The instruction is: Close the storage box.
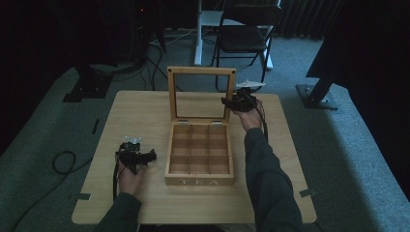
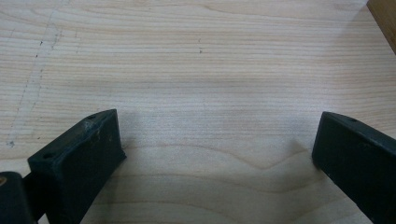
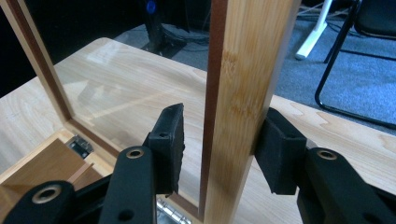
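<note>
Straddling the upright lid's [image 3: 243, 93] smooth bamboo frame at the box's [image 1: 199, 166] two o'clock, our right gripper [image 3: 219, 144] gapes, one pad touching; left gripper [image 2: 215, 154] spreads over grained tabletop [image 2: 196, 60].

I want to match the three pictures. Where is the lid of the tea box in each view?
High view: the lid stands open, upper middle, behind the box.
Left gripper view: I cannot find the lid here.
Right gripper view: its side rail rises between the jaws, centre.
Shared landmark: the wooden table.

High view overlooks the table [image 1: 145, 203]; both claw views sit close above it.
</note>
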{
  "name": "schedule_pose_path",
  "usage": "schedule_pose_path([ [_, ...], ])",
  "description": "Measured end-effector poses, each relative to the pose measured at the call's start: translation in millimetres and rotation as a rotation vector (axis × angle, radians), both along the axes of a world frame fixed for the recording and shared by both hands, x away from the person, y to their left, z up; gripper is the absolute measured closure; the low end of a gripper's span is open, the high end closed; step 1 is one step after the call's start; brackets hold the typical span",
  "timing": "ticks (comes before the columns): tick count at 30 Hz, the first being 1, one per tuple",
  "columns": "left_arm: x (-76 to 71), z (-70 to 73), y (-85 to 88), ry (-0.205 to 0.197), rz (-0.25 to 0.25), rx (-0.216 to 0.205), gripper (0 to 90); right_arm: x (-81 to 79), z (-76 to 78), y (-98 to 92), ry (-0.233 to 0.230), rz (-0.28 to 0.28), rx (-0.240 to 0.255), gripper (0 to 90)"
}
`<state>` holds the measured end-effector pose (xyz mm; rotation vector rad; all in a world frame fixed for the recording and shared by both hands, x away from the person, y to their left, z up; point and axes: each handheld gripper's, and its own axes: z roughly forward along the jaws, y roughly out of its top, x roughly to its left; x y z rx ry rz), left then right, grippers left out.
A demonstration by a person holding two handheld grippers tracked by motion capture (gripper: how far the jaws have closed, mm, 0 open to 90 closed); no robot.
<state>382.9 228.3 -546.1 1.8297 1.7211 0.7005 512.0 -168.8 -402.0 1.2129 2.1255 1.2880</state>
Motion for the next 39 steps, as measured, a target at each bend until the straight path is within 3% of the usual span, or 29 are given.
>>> schedule_pose_path([
  [11, 0.1, 0.0, -0.1, -0.002, 0.001, 0.000, 1.6, -31.3, 3.3, -3.4, -0.049, 0.030, 0.004, 53.3],
  [26, 0.0, 0.2, -0.3, 0.000, 0.004, 0.000, 1.6, -58.8, 7.5, -1.8, -0.052, 0.029, -0.034, 50.3],
  [35, 0.0, -0.1, -0.5, -0.003, 0.006, -0.003, 1.6, -69.7, 14.0, -4.6, -0.064, 0.018, -0.012, 50.5],
  [39, 0.0, 0.0, -0.5, -0.001, 0.006, -0.002, 1.6, -77.1, 24.6, -9.2, -0.074, 0.017, 0.016, 52.3],
])
